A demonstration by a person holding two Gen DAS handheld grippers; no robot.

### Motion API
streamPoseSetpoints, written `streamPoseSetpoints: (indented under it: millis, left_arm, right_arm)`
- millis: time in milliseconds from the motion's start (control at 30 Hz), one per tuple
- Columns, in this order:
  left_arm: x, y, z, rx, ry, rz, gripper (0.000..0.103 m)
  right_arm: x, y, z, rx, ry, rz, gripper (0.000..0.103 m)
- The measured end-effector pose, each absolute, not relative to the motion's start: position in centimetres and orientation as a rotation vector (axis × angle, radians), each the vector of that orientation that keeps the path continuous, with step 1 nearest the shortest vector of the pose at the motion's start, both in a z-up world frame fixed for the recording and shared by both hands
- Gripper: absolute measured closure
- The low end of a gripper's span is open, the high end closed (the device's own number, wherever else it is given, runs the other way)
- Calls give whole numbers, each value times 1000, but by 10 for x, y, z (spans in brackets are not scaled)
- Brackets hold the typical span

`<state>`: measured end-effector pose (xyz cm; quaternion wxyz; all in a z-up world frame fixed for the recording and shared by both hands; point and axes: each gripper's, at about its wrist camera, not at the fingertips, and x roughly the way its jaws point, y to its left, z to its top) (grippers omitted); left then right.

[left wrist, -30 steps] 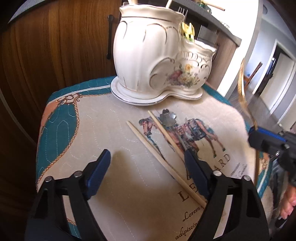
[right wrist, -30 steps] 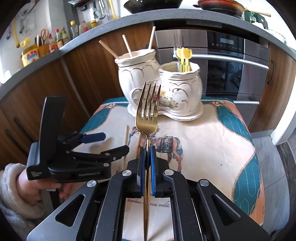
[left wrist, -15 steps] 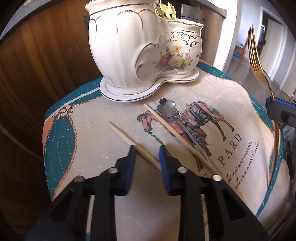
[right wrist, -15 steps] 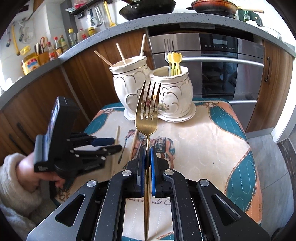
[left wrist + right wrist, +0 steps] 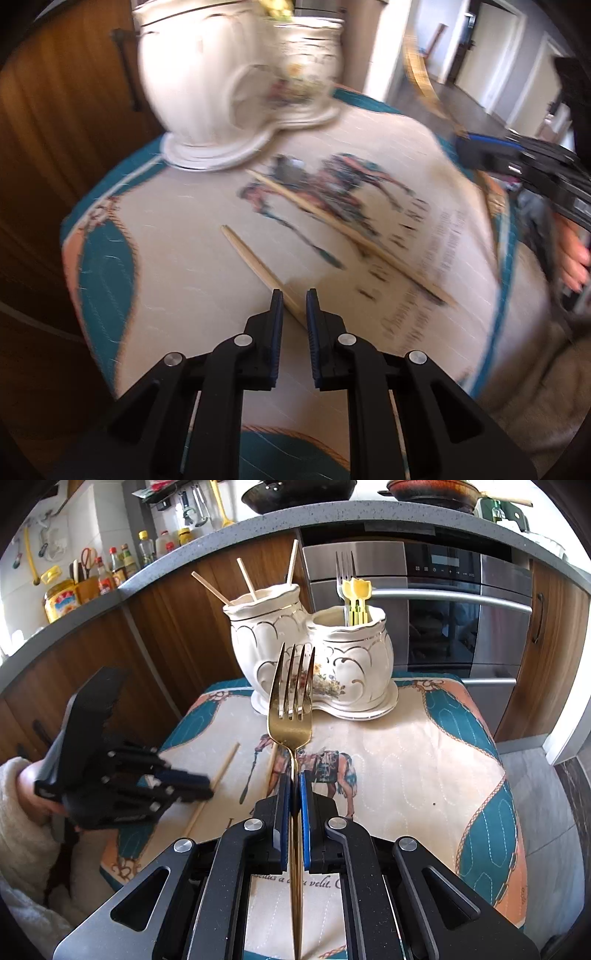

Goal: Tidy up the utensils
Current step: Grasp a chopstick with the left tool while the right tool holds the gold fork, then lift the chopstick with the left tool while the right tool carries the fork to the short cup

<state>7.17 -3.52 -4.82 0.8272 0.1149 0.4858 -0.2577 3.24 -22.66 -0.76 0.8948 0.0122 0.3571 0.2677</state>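
Left gripper [image 5: 294, 308] has just been closing on a chopstick [image 5: 258, 264] that lies on the mat [image 5: 155, 258]; its near end sits between the jaws. That view is blurred, so I cannot tell whether the pads truly pinch the stick or only flank it, though a sliver of gap seems to show beside it. Right gripper [image 5: 294, 790] is clamped on the stem of a gold fork [image 5: 291, 709], tines up, held above the mat in front of the holder [image 5: 314, 672].

A second chopstick [image 5: 343, 229] lies just beside the first, across the horse print, with a small dark spoon [image 5: 251, 771] between them as the right view shows it. Holder's left cup already has three chopsticks; its right cup has a fork and yellow picks.

Risks, as I judge them:
- The grip is at the very end of the stick, crossing the jaws at a slant. Lifted so, it may pivot or slip out and drop on the mat or off its edge.
- A long free end could swing and knock the other chopstick or the spoon.
- Both grippers heading for the holder together could clash, or the fork tines could strike the ceramic rim.
- Sticks already in the left cup lean outward and may block entry.
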Motion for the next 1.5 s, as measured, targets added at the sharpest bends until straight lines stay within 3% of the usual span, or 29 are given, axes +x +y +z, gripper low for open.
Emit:
streamPoseSetpoints:
  millis: [233,367,433,467,567,733,1033,1500]
  left_arm:
    - [72,-35,-51,201,1023,-407,88]
    - [75,-37,-53,167,1014,-327,58]
    - [77,-37,-55,159,1007,-315,58]
    - [78,-38,-56,157,1000,-307,60]
    - [82,-39,-58,152,977,-285,89]
    - [78,-25,-56,115,951,-301,97]
    - [53,5,-17,56,802,-359,97]
    - [58,6,63,-80,396,-424,97]
  right_arm:
    - [33,-223,-11,20,750,560,96]
    - [33,-224,-11,25,747,561,96]
    - [32,-224,-11,27,746,563,96]
    - [31,-224,-11,28,743,564,96]
    - [30,-225,-9,33,730,573,96]
    - [25,-229,-1,55,676,582,96]
    - [19,-235,18,73,549,575,97]
    - [36,-227,63,74,382,516,97]
